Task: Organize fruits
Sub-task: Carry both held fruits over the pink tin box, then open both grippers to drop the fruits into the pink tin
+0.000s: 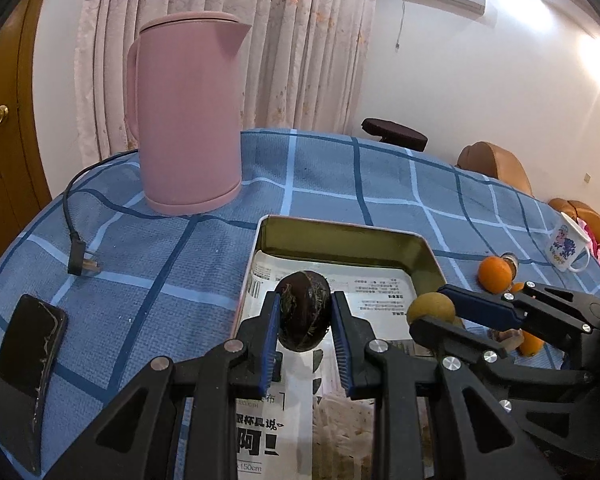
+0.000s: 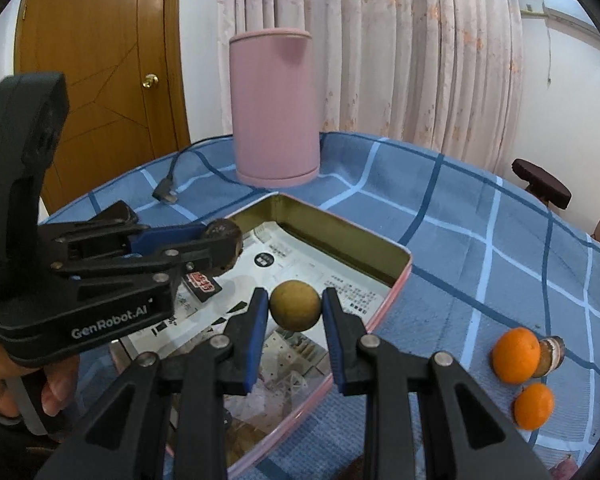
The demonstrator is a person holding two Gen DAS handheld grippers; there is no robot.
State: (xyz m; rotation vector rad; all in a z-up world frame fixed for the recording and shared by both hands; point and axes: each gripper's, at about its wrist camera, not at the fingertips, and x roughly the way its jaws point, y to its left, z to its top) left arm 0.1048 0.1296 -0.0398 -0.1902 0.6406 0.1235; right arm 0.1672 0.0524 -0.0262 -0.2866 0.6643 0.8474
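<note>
My left gripper (image 1: 305, 312) is shut on a dark brown wrinkled fruit (image 1: 304, 316), held over the paper-lined metal tin (image 1: 340, 240). My right gripper (image 2: 294, 306) is shut on a small round yellow-brown fruit (image 2: 295, 305), also above the tin (image 2: 340, 236). In the left wrist view the right gripper (image 1: 440, 312) shows at the right with its yellow-brown fruit (image 1: 430, 308). The right wrist view has the left gripper (image 2: 216, 242) at the left, gripping the dark fruit (image 2: 224, 244). Two oranges (image 2: 516, 354) (image 2: 534, 406) lie on the cloth right of the tin.
A pink kettle (image 1: 188, 116) stands behind the tin, its cord and plug (image 1: 80, 264) trailing left. A black phone (image 1: 24, 376) lies at the left edge. A white printed mug (image 1: 568, 248) stands at the far right. A small brown object (image 2: 552, 354) leans on the larger orange.
</note>
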